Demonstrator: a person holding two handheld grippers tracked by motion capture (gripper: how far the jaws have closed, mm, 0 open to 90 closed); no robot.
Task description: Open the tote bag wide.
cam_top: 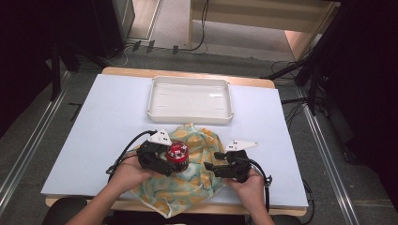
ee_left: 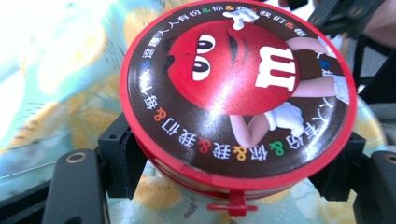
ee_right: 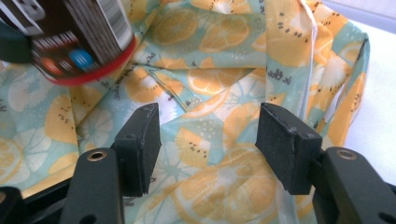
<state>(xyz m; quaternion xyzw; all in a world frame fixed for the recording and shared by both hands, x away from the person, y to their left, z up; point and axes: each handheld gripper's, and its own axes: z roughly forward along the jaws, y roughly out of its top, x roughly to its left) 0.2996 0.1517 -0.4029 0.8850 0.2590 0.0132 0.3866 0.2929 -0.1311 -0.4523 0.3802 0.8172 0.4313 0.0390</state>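
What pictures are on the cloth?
Orange and lemon slices on pale green cloth, best in the right gripper view.

The tin (ee_left: 238, 98) in my jaws has a white "m" on its lid, ringed by small Chinese lettering with "&" signs.

A round red-rimmed candy tin (cam_top: 178, 156) is sitting gripped at its sides, at about 6 o'clock on the tabletop, just left of centre, over a fruit-print cloth bag (cam_top: 197, 180). Its lid is closed and facing up, showing a red cartoon candy figure on brown, ringed by small white characters. The bag, pale teal with orange slices, is lying crumpled and spreading toward the near edge.
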